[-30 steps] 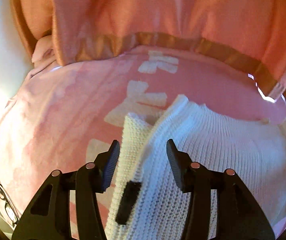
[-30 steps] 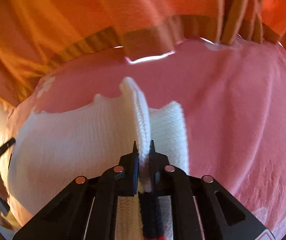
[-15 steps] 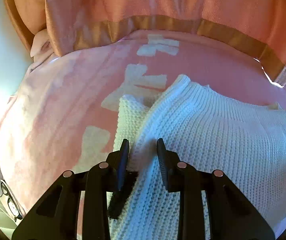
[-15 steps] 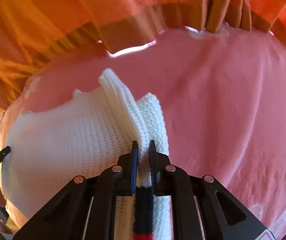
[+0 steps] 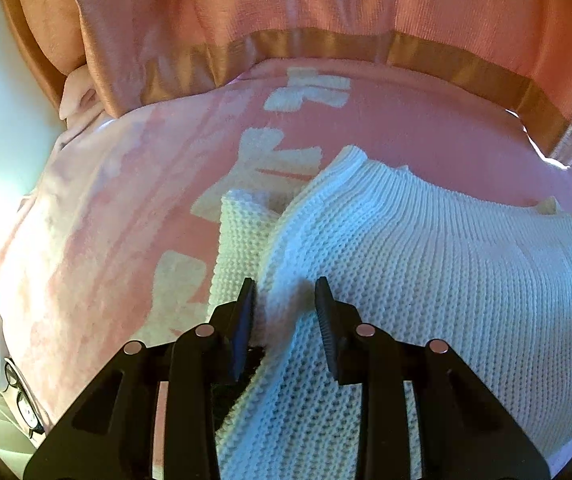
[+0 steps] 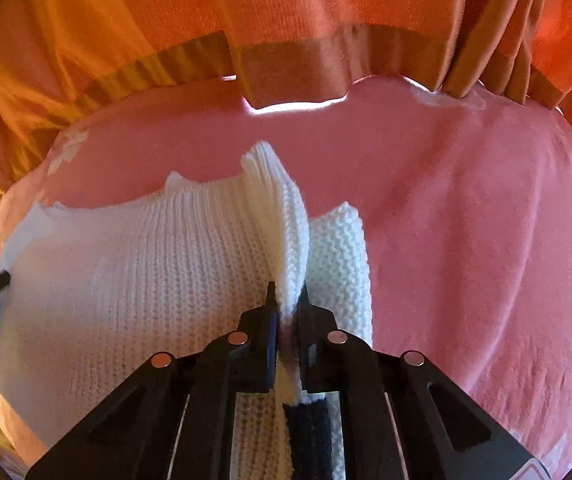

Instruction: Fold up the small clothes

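On the pink blanket (image 5: 98,248), spread wide over what looks like a bed: a white knit garment (image 5: 445,280), lying mostly flat, ribbed hem toward the far side. Behind the blanket, orange curtains (image 6: 286,20) with a darker band along the bottom, daylight leaking under them. Pale block shapes (image 5: 278,160) woven into the blanket, just left of the garment. At the blanket's near-left edge, a small white object and a pair of glasses (image 5: 22,400), too small to make out further.

Right hand-held gripper (image 6: 287,300): clamped on a raised ridge of the garment's right edge, pinching the knit up off the blanket, probably to carry that side across for a fold. A dark stripe (image 6: 309,436) of the garment between the jaws, nearer the camera.

Left hand-held gripper (image 5: 284,312): jaws parted, straddling the garment's left edge where a sleeve-like flap (image 5: 242,248) lies beneath; no grip closed yet. Likely lining up a matching pinch, so both edges lift evenly. Fold apparently at an early stage.
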The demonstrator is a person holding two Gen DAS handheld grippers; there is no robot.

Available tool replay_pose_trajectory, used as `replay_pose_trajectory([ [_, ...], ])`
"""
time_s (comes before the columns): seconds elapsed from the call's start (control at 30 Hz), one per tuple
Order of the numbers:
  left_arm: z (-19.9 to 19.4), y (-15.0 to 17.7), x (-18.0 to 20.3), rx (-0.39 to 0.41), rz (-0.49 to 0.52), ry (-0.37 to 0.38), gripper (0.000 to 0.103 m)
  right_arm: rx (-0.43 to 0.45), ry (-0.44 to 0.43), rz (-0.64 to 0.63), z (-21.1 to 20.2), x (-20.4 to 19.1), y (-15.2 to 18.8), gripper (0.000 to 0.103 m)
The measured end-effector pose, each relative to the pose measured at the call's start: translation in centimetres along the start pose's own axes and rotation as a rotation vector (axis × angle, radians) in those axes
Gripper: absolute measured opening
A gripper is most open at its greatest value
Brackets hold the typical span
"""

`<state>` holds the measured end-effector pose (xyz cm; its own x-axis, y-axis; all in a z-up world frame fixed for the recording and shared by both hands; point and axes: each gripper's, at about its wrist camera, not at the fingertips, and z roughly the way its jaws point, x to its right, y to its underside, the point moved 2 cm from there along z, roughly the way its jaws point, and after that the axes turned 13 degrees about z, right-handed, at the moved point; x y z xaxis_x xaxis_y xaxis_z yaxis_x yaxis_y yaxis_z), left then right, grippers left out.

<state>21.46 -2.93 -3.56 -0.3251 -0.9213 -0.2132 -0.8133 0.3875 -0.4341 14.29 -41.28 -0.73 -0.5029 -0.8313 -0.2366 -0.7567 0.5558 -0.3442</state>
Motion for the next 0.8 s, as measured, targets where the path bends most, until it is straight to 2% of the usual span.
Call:
replay_pose_trajectory([
  [0.1,0.1,0.0,0.1,0.0,0.005,-0.005,0.029,0.068,-0.056,0.023,-2.0,0.1,-1.0,0.007],
  [0.17,0.4,-0.1,0.1,-0.003,0.007,-0.009,0.029,0.083,-0.065,0.034,-2.2,0.5,-1.5,0.007],
  [0.23,0.6,-0.1,0.2,-0.005,0.01,-0.014,0.03,0.045,-0.03,0.038,-0.5,1.2,-1.6,0.007],
  [0.3,0.7,-0.1,0.3,-0.007,0.014,-0.021,0.03,-0.039,-0.018,0.049,2.1,2.1,-1.1,0.007],
  [0.37,0.6,-0.1,0.2,-0.007,0.005,-0.016,0.03,-0.035,-0.03,0.067,1.2,2.0,-1.5,0.013],
  [0.4,0.4,-0.1,0.0,-0.005,-0.007,-0.006,0.03,-0.014,-0.048,0.076,0.0,1.9,-1.9,0.018],
  [0.43,0.2,-0.2,-0.4,-0.001,-0.026,0.009,0.034,0.013,-0.053,0.082,-0.9,2.1,-2.1,0.036],
  [0.5,0.1,-0.2,-0.9,0.003,-0.048,0.013,0.044,0.082,-0.028,0.089,-2.7,2.7,-2.6,0.057],
  [0.53,0.2,-0.2,-1.1,0.003,-0.054,0.007,0.046,0.086,-0.011,0.09,-2.9,3.1,-2.7,0.058],
  [0.6,0.5,-0.2,-1.1,-0.007,-0.05,-0.002,0.046,0.037,0.001,0.12,-2.1,4.0,-2.5,0.058],
  [0.7,0.7,-0.1,-0.9,-0.011,-0.042,-0.003,0.046,-0.093,-0.035,0.171,0.2,4.9,-1.4,0.059],
  [0.8,0.5,-0.2,-0.3,-0.003,-0.017,-0.013,0.046,-0.155,-0.07,0.171,2.0,4.6,-0.5,0.059],
])
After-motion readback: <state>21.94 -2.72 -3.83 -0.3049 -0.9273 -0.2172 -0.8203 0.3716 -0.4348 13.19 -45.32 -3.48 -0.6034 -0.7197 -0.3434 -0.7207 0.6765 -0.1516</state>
